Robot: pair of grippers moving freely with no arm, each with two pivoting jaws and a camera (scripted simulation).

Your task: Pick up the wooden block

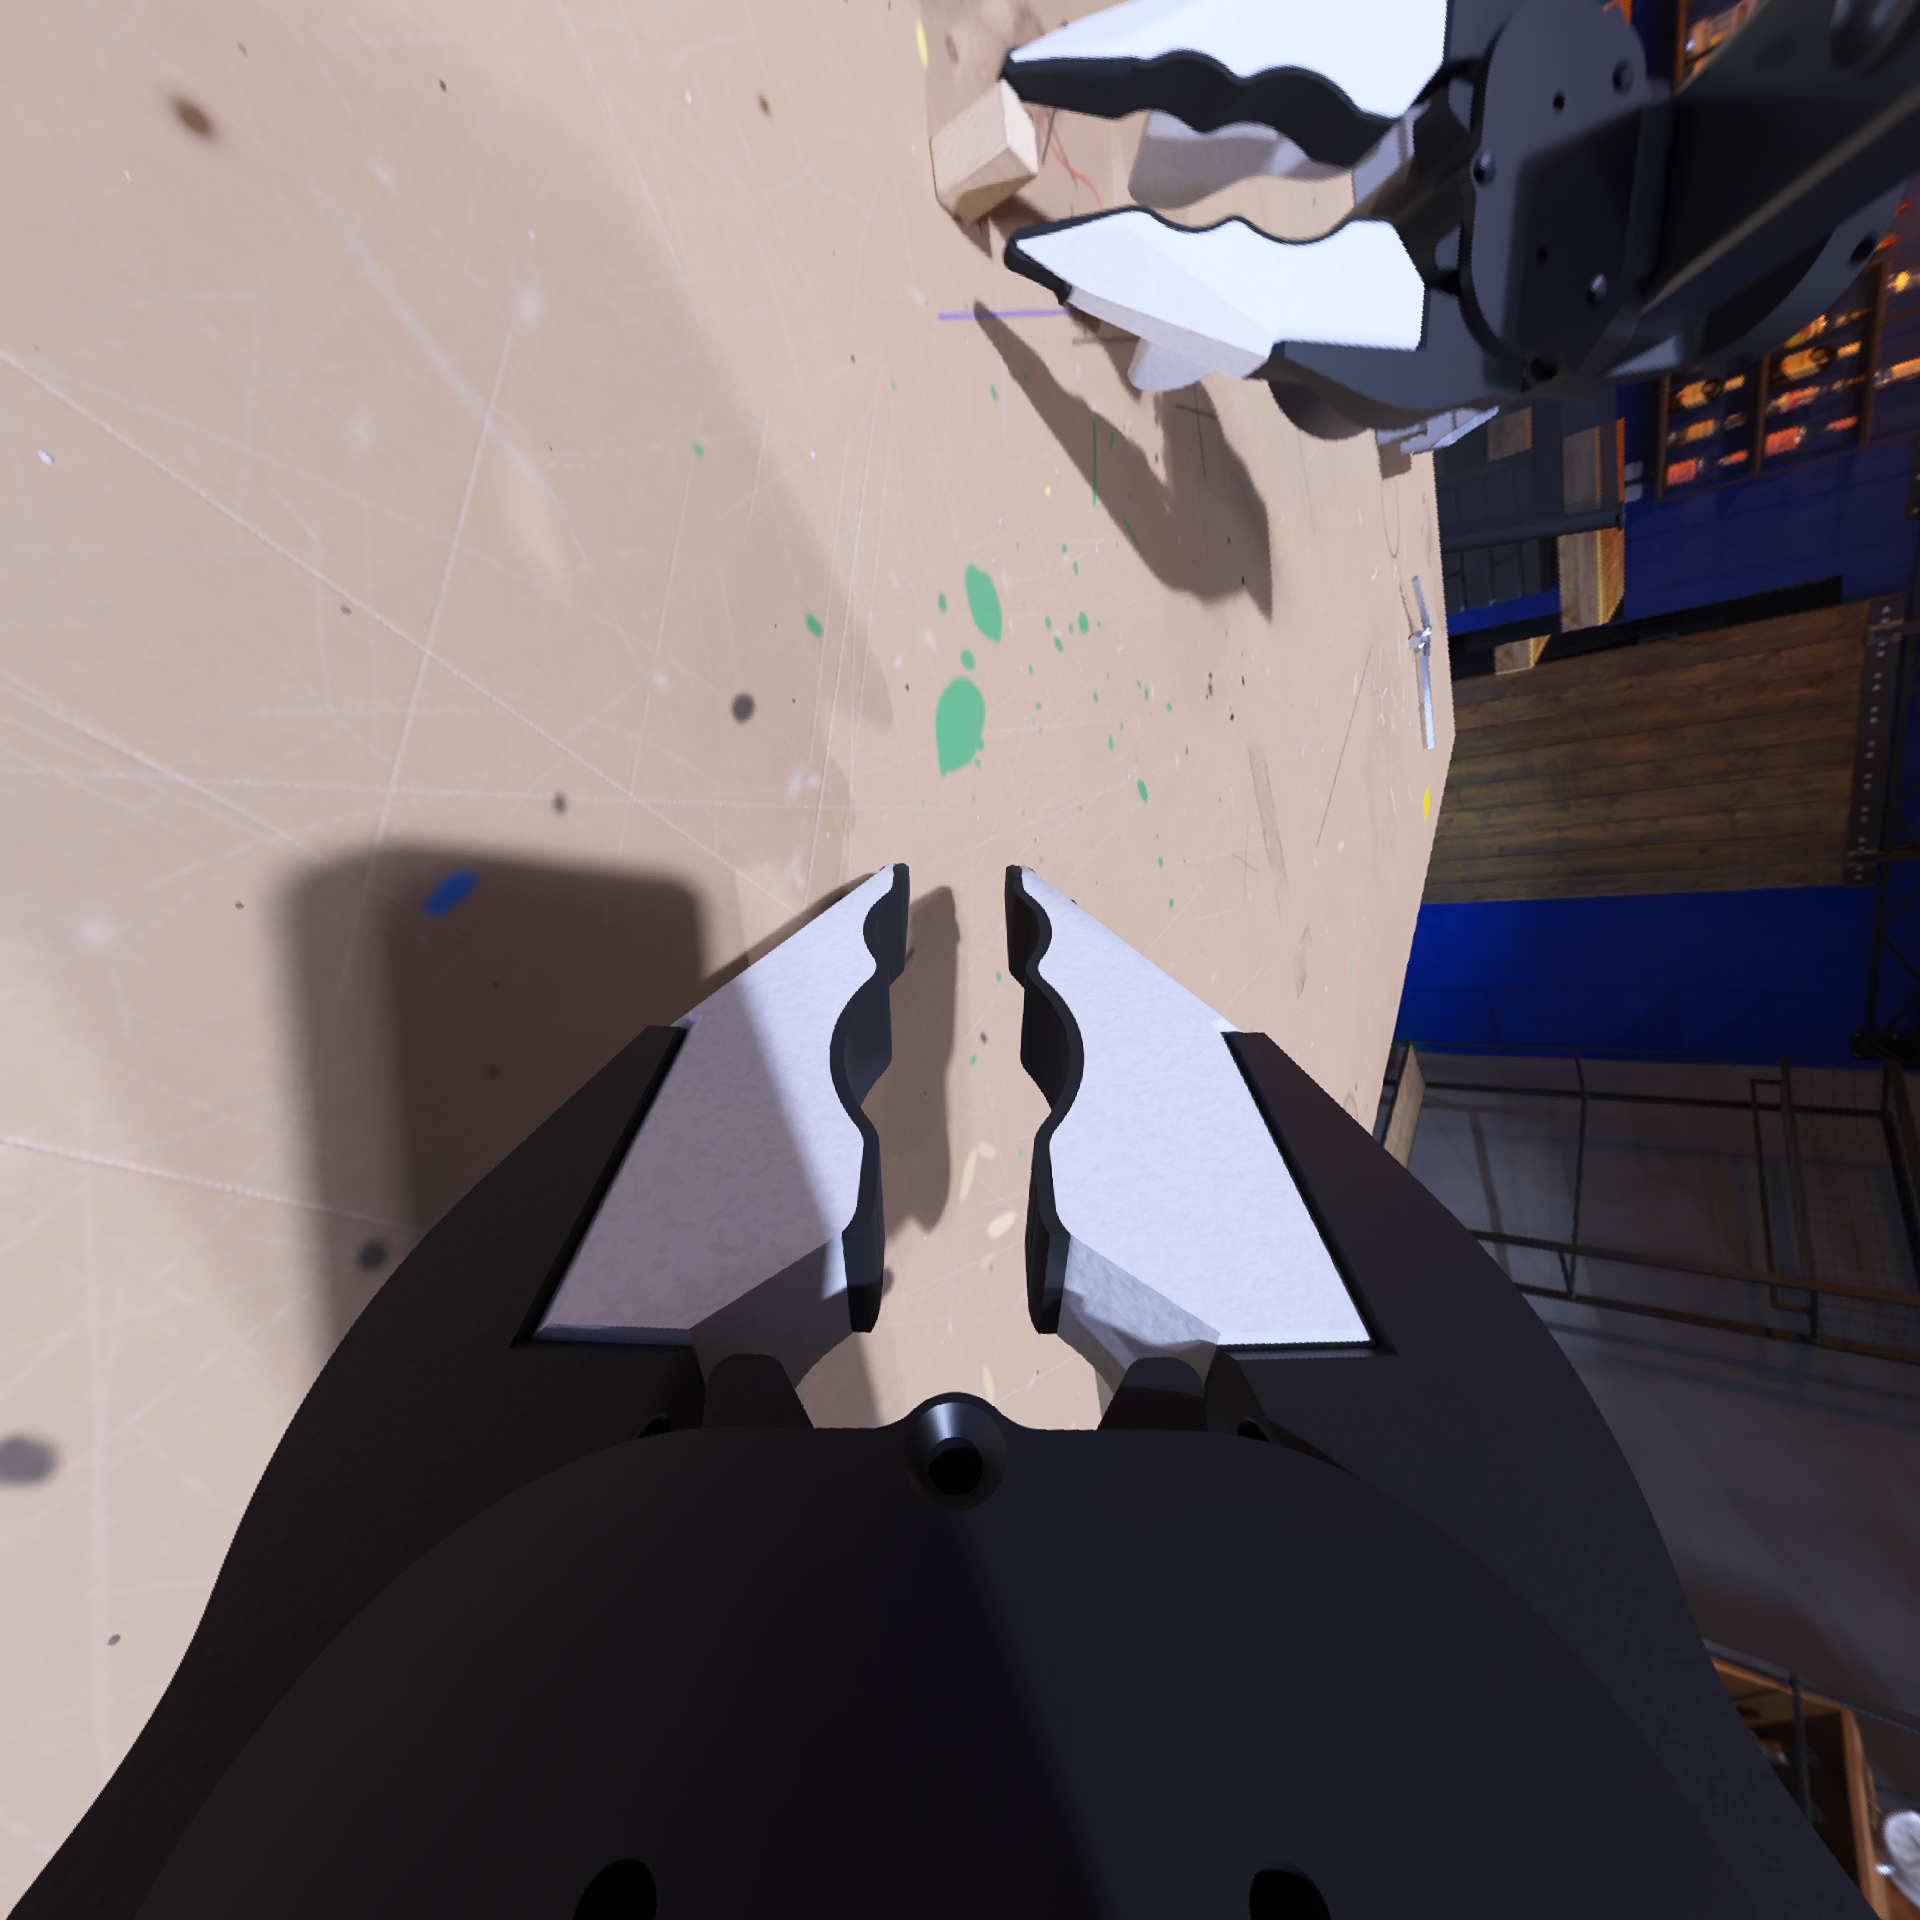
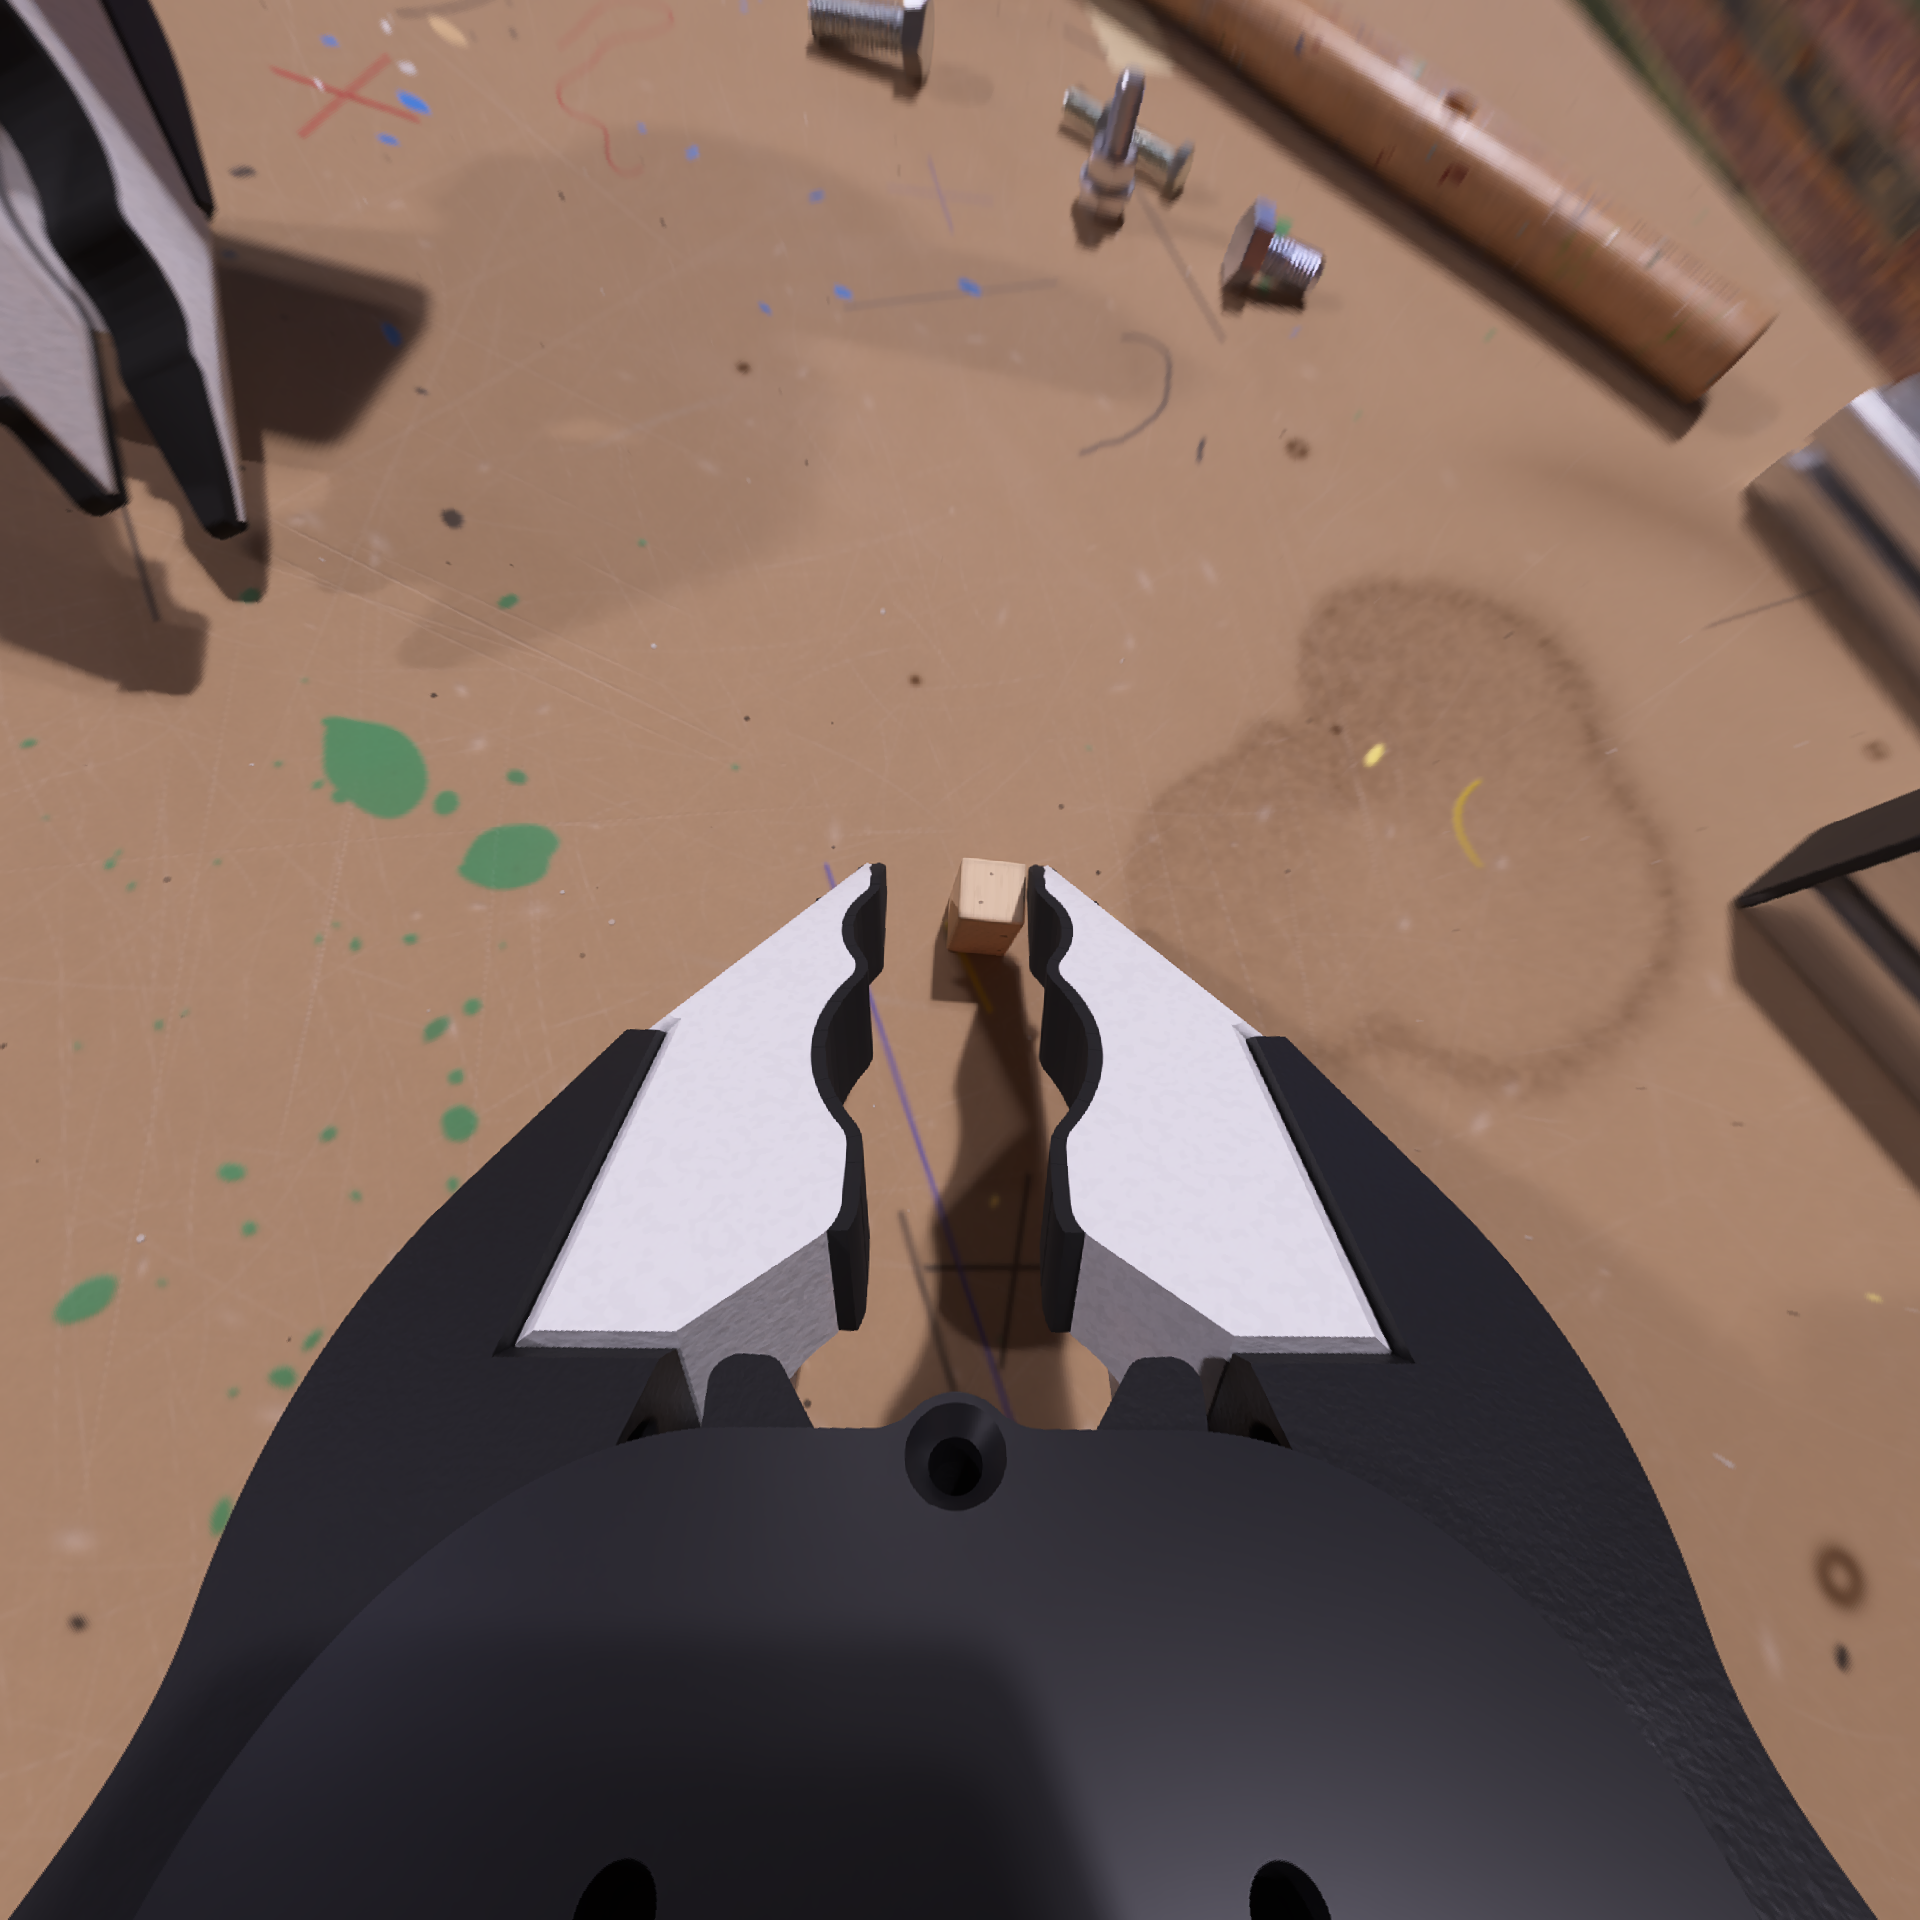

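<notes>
The wooden block [image 2: 987, 906] is a small pale cube lying on the tan worktop [image 2: 727, 623]. In the right wrist view my right gripper [image 2: 958, 878] is open, and the block sits at its fingertips, in the gap and close to the right finger [image 2: 1143, 1091]. It is not clamped. The left wrist view shows the block [image 1: 977, 156] at the top, just ahead of the right gripper [image 1: 1016, 156], which hovers low over the table. My left gripper [image 1: 956, 878] is open and empty, well away from the block. It also shows in the right wrist view [image 2: 166, 514] at the far left.
Three steel bolts [image 2: 873, 31] [image 2: 1127, 145] [image 2: 1273, 255] and a long brown rod [image 2: 1455, 187] lie beyond the block. Metal pieces [image 2: 1849, 499] [image 2: 1839, 935] sit at the right. Green paint splashes [image 2: 374, 769] mark the worktop. The table edge [image 1: 1423, 727] runs along the right of the left wrist view.
</notes>
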